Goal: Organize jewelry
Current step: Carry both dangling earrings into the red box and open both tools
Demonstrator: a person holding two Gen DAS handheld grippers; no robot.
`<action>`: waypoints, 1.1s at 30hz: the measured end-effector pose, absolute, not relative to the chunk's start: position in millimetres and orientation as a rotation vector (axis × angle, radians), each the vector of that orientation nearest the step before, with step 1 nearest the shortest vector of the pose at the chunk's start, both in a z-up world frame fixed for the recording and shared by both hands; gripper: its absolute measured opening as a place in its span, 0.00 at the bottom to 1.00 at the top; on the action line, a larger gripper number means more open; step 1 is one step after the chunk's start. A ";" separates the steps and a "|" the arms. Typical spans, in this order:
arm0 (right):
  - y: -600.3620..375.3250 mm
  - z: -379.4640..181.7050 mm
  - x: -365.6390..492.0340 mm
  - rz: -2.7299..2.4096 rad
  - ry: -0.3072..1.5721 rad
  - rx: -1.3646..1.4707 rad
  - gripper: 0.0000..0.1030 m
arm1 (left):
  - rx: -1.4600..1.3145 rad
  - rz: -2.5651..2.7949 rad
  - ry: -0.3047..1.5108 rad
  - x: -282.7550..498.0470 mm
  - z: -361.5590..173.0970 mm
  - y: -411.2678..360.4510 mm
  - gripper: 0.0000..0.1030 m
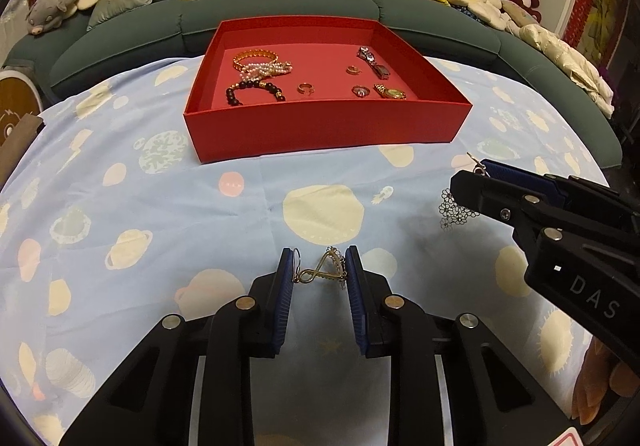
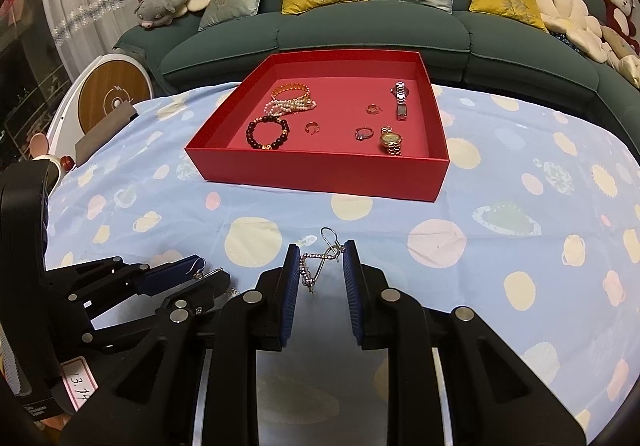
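My left gripper (image 1: 318,266) is shut on a gold infinity-shaped earring (image 1: 320,275) low over the blue cloth; its hook lies at the left pad. In the right wrist view that gripper (image 2: 208,272) shows at the lower left with the earring's hook (image 2: 199,266) sticking out. My right gripper (image 2: 322,258) is shut on a second earring (image 2: 316,264) with a wire hook and a sparkly loop. From the left wrist view the right gripper (image 1: 472,176) has flower-shaped lace (image 1: 456,214) dangling below it. Behind both stands the red box (image 1: 320,126) (image 2: 320,170) holding bracelets, rings and two watches.
The table wears a light blue cloth (image 1: 160,206) printed with planets. A green sofa (image 2: 360,34) with yellow and grey cushions and plush toys curves behind it. A round wood-faced device (image 2: 112,94) and a brown card (image 2: 104,134) sit at the table's left edge.
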State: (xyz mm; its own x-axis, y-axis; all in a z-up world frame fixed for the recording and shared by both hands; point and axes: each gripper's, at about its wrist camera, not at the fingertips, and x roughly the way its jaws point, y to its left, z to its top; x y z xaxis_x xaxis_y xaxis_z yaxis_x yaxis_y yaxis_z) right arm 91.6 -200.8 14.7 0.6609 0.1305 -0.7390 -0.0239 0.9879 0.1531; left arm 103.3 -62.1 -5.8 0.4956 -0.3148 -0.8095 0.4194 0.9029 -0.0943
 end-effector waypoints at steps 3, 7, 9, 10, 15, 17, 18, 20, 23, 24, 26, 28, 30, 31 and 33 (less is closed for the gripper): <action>-199.4 17.4 91.3 0.091 0.839 0.133 0.21 | 0.100 -0.441 0.940 104.7 3.4 -55.2 0.22; -196.6 22.7 91.0 0.095 0.829 0.133 0.21 | 0.066 -0.426 0.919 108.5 17.1 -45.3 0.22; -195.2 27.5 91.1 0.095 0.819 0.134 0.21 | 0.050 -0.423 0.906 111.3 24.7 -42.4 0.23; -194.9 30.8 91.5 0.096 0.812 0.137 0.21 | 0.042 -0.421 0.897 112.5 29.5 -41.5 0.22; -191.6 51.8 96.6 0.096 0.765 0.146 0.21 | 0.010 -0.426 0.841 117.8 58.0 -41.3 0.23; -191.0 61.2 100.7 0.092 0.745 0.145 0.21 | 0.002 -0.428 0.815 121.8 71.3 -42.2 0.23; -191.1 65.1 103.4 0.089 0.736 0.143 0.21 | -0.001 -0.428 0.801 124.4 77.7 -42.8 0.23; -191.8 72.7 109.8 0.083 0.723 0.144 0.21 | -0.001 -0.425 0.774 132.7 90.2 -45.4 0.23; -194.0 81.6 123.0 0.078 0.716 0.137 0.21 | 0.028 -0.408 0.732 147.9 101.2 -51.7 0.23; -195.2 83.9 127.8 0.074 0.714 0.132 0.21 | 0.031 -0.402 0.725 154.2 102.3 -53.5 0.23; -199.3 87.5 138.4 0.066 0.713 0.133 0.21 | 0.023 -0.396 0.731 169.9 102.2 -57.1 0.23; -205.9 88.8 151.6 0.060 0.719 0.154 0.21 | 0.012 -0.391 0.750 186.1 98.3 -61.1 0.23; -211.8 88.4 165.5 0.054 0.728 0.171 0.21 | 0.005 -0.382 0.762 201.0 92.5 -66.8 0.23; -214.0 87.9 172.8 0.049 0.732 0.176 0.21 | 0.008 -0.377 0.764 207.2 89.5 -70.2 0.23; -218.8 85.7 186.8 0.038 0.734 0.187 0.21 | 0.050 -0.374 0.768 216.9 83.8 -79.3 0.23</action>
State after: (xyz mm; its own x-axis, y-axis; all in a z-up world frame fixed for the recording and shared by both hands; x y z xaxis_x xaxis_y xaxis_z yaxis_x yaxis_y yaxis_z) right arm 186.8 -218.8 85.7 0.7427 0.0998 -0.6622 0.0307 0.9827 0.1825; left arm 216.9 -79.3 83.8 0.6566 -0.3123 -0.6865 0.3483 0.9329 -0.0912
